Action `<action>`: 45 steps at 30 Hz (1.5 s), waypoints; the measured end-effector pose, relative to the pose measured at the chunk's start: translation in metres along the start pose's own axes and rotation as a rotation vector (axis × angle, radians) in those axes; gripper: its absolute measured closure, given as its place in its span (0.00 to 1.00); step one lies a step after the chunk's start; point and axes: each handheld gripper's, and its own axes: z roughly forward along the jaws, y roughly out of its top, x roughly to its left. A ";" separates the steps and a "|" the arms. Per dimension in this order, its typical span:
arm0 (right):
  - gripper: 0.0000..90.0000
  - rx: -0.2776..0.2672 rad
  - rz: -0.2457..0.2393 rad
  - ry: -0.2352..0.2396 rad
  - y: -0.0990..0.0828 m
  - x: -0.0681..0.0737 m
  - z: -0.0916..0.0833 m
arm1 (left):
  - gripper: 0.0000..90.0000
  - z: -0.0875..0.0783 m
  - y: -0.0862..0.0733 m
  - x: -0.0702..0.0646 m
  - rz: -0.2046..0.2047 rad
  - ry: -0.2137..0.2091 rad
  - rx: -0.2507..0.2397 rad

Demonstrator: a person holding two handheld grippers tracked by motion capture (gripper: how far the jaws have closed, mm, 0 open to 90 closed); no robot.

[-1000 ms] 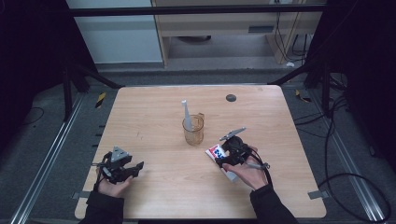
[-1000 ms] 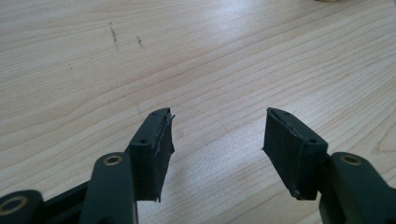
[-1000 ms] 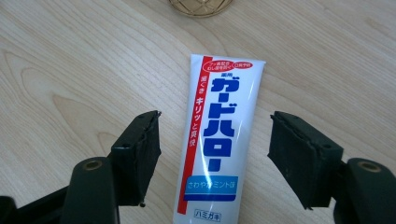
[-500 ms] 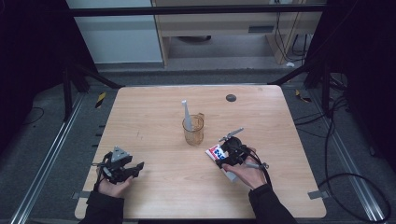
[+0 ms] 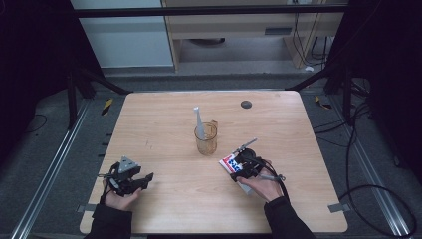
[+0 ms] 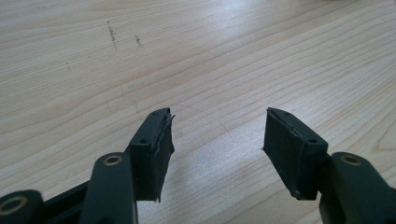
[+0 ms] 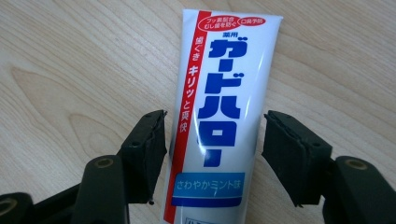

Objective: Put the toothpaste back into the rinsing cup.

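— Grippers first: from the high view, the left gripper (image 5: 142, 180) sits near the table's (image 5: 164, 124) front left corner, the right gripper (image 5: 242, 165) right of the cup (image 5: 206, 139).
— Left gripper view?
— Jaws wide, holding nothing.
— Right gripper view?
— Jaws apart around the tube (image 7: 219, 112), which lies flat. It's slick; it might slip. Wood table, dark room.

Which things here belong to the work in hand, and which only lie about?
In use, as it seems:
- toothpaste tube, between the open right gripper
- cup with the toothbrush standing inside

Lying about:
- small dark disc near the table's far edge
- left gripper, open over bare wood
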 end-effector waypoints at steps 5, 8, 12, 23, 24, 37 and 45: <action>0.44 0.015 -0.008 -0.003 0.000 0.001 0.006 | 0.46 0.000 0.000 0.000 0.003 -0.001 0.005; 0.45 0.019 -0.012 -0.007 0.000 -0.001 0.007 | 0.46 0.000 0.000 0.000 0.001 -0.001 0.007; 0.45 0.025 -0.004 -0.004 0.000 -0.001 0.008 | 0.46 0.001 0.000 -0.001 0.004 0.000 0.008; 0.51 0.059 -0.003 0.007 0.002 0.000 0.010 | 0.46 0.001 0.001 -0.002 0.007 0.000 0.006; 0.51 0.062 -0.001 0.007 0.002 0.000 0.011 | 0.46 0.001 0.001 -0.001 0.007 -0.001 0.005; 0.75 0.055 -0.008 0.000 0.002 0.000 0.001 | 0.46 0.002 0.001 -0.001 0.009 -0.002 0.010; 0.77 -0.069 0.035 0.005 -0.001 -0.011 -0.023 | 0.46 0.002 0.001 -0.002 0.009 -0.003 0.007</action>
